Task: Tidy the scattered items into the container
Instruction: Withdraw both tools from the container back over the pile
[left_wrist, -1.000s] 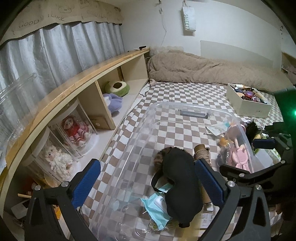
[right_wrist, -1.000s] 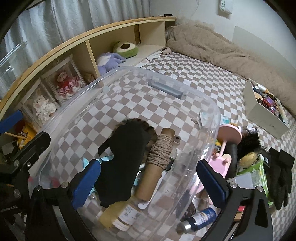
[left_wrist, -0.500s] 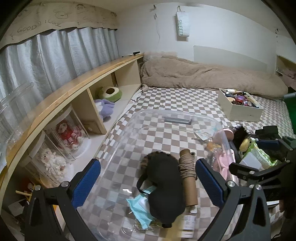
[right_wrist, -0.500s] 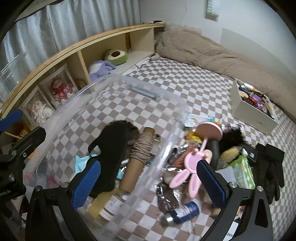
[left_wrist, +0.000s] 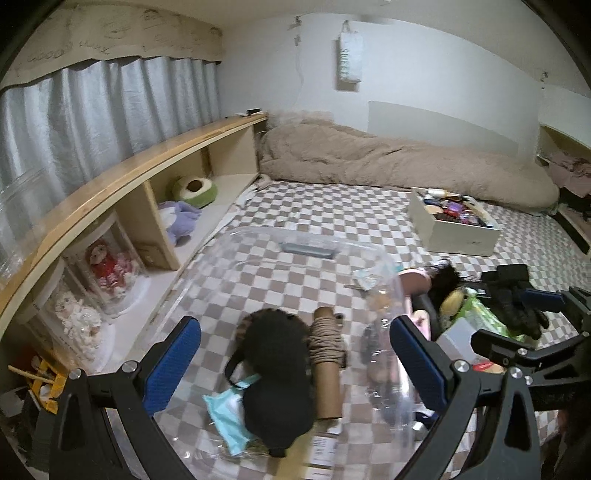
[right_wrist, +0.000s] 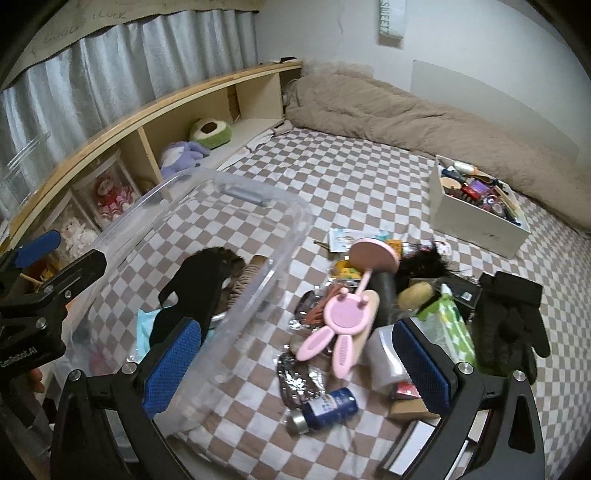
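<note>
We see both grippers (left_wrist: 295, 358) (right_wrist: 295, 360) spread wide, holding nothing. The clear bin (right_wrist: 273, 206) at left holds a black mask (left_wrist: 275, 373), twine roll (left_wrist: 327, 354) and blue cloth (left_wrist: 227, 410); loose clutter (right_wrist: 347, 317) lies right of it.

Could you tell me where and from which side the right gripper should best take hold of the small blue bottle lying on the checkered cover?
Probably across the middle of the blue bottle, from above. It lies on its side, apart from the foil wrapper, silver cap pointing lower left, so the round body offers two opposed sides. The right gripper, open, would turn so its jaws straddle the bottle's width.
</note>
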